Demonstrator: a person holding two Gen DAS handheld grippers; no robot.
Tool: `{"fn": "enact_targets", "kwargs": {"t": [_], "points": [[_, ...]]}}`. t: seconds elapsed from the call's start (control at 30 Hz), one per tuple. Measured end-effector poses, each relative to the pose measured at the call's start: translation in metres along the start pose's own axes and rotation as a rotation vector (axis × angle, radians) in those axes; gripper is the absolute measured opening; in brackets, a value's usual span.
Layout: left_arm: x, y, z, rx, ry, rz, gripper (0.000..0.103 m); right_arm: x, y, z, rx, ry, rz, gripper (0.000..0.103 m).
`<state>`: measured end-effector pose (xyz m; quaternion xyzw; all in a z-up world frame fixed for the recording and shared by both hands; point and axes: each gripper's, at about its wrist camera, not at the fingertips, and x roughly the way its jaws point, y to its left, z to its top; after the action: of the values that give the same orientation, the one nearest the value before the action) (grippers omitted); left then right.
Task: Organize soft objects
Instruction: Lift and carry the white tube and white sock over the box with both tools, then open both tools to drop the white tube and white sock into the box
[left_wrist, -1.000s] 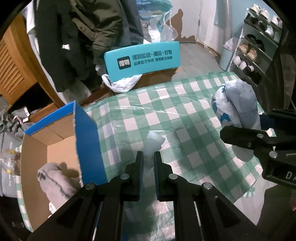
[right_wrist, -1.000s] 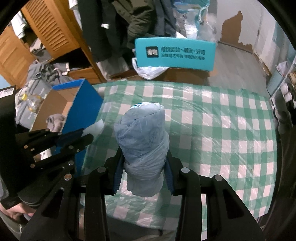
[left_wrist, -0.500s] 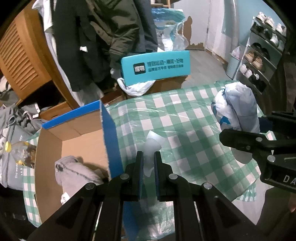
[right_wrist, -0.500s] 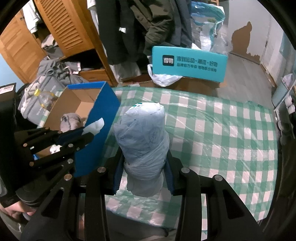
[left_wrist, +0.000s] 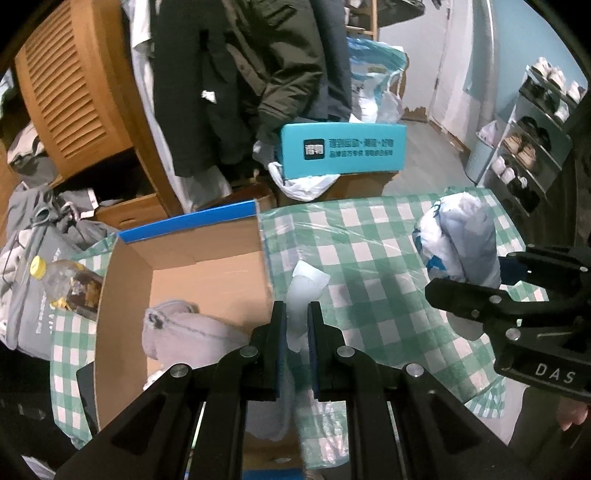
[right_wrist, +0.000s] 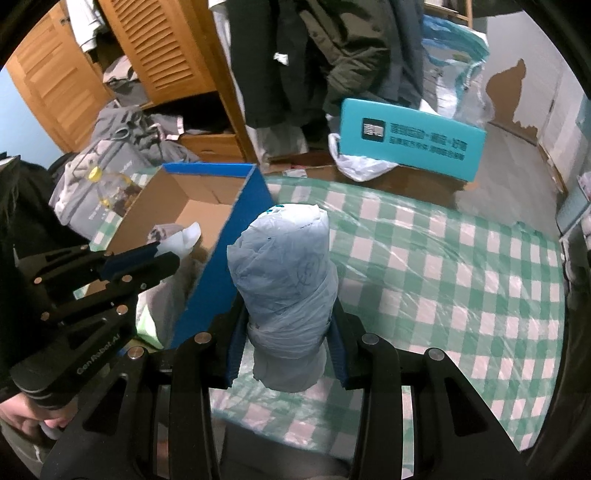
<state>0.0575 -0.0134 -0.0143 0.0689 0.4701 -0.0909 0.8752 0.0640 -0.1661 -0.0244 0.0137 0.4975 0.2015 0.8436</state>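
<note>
**Both grippers loaded beside the open box**

The left gripper (left_wrist: 295, 325) had its jaws pinched nearly together on a thin white plastic bag (left_wrist: 304, 291), held just at the right wall of the cardboard box (left_wrist: 184, 254). The box, blue outside and brown inside, stood open on the green checked tablecloth (left_wrist: 369, 240). Inside lay a grey garment (left_wrist: 184, 328), bunched against the near side. The right gripper (right_wrist: 284, 339) was clamped partway around a rolled bundle wrapped in pale blue plastic (right_wrist: 284, 266), carried upright above the cloth, just right of the box. Beyond the table a teal box (right_wrist: 410, 144) leaned on its side.
</note>
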Motion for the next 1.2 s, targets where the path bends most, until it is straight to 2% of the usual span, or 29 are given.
{"fn": "enact_targets", "kwargs": {"t": [0.8, 1.2], "points": [[-0.008, 0.091, -0.025, -0.156, 0.001, 0.071, 0.011, 0.047, 0.087, 0.035, -0.129, 0.057, 0.068, 0.038], [0.008, 0.135, -0.037, -0.246, 0.039, 0.09, 0.012, 0.087, 0.126, 0.05, -0.176, 0.116, 0.11, 0.038]]}}
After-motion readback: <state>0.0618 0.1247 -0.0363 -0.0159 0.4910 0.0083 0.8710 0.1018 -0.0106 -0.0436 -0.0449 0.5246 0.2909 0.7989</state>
